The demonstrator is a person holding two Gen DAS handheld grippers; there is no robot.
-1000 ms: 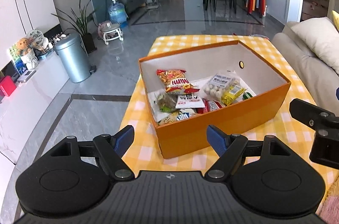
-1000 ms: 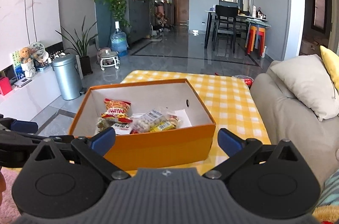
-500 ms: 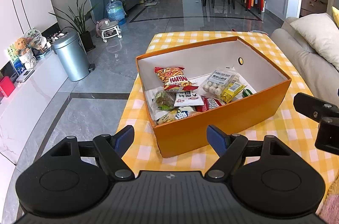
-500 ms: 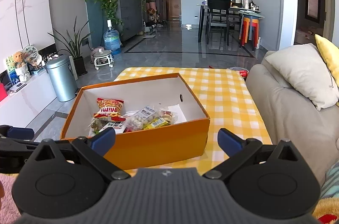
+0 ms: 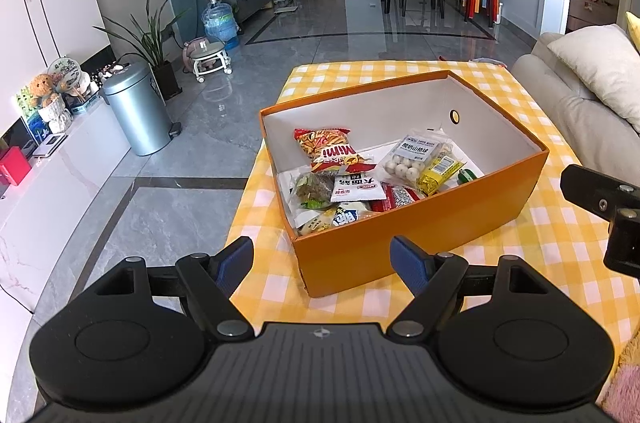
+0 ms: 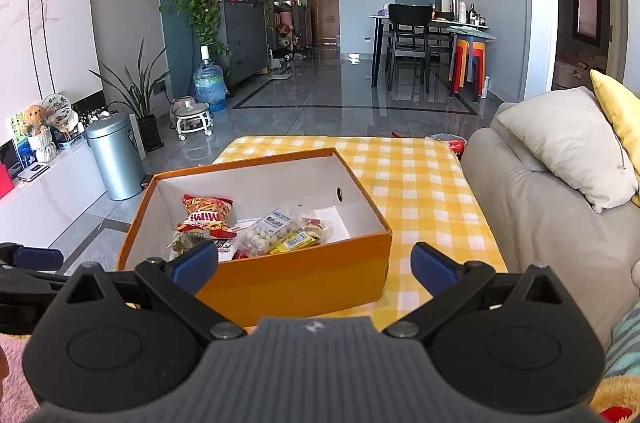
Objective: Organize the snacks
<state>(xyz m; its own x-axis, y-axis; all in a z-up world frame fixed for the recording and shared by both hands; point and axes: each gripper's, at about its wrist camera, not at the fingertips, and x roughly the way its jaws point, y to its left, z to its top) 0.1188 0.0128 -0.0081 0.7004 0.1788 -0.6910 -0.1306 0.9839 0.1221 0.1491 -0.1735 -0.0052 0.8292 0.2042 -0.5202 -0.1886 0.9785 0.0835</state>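
Left wrist view shows snack packets [image 5: 360, 179] already inside the orange cardboard box [image 5: 420, 239], both hand-held grippers [image 5: 322, 263] [image 6: 314, 265] spread and empty, so little seems left.

1 orange box [image 5: 420, 235] sits on 1 checked surface [image 5: 560, 255]. Inside it lie about 7 snack packets [image 5: 360, 183], some overlapping, so the exact count is unclear. 2 claws show, both empty.
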